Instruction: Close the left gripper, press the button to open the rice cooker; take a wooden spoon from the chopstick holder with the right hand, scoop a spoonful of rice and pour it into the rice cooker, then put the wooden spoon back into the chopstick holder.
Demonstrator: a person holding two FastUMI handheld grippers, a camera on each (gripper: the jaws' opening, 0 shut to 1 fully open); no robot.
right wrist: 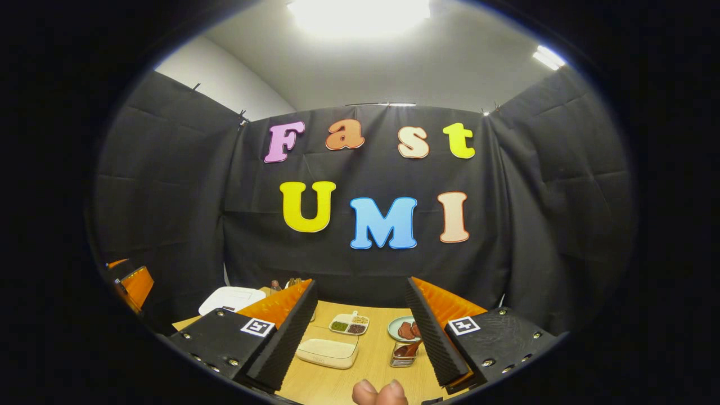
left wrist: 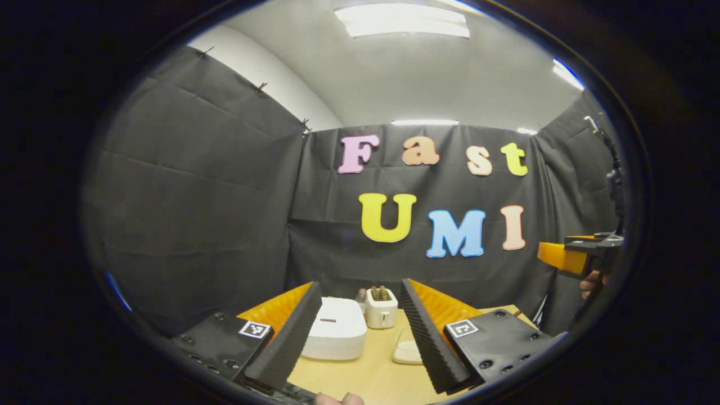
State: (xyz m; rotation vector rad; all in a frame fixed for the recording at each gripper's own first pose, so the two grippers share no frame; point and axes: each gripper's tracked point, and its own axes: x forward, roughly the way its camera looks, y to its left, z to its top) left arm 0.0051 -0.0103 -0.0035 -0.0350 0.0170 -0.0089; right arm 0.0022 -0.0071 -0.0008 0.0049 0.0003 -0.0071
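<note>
My left gripper point(left wrist: 360, 286) is open and held above the near edge of the wooden table point(left wrist: 365, 377). Between its fingers, farther off, sits the white rice cooker point(left wrist: 335, 335) with its lid down. Right behind the cooker stands a white holder point(left wrist: 381, 308) with wooden handles sticking out of it. A shallow cream container point(left wrist: 406, 349) lies to the right of the cooker. My right gripper point(right wrist: 361, 284) is open too, with nothing in it. Beyond it lies a clear lidded box of rice point(right wrist: 328, 352). The rice cooker point(right wrist: 232, 299) shows at the back left.
A divided dish of grains point(right wrist: 350, 324), a plate of reddish pieces point(right wrist: 403, 329) and a small wire basket point(right wrist: 404, 354) holding something brown sit on the table point(right wrist: 337, 388). The other gripper point(left wrist: 579, 256) and a hand show at the right edge. Black cloth walls close in on all sides.
</note>
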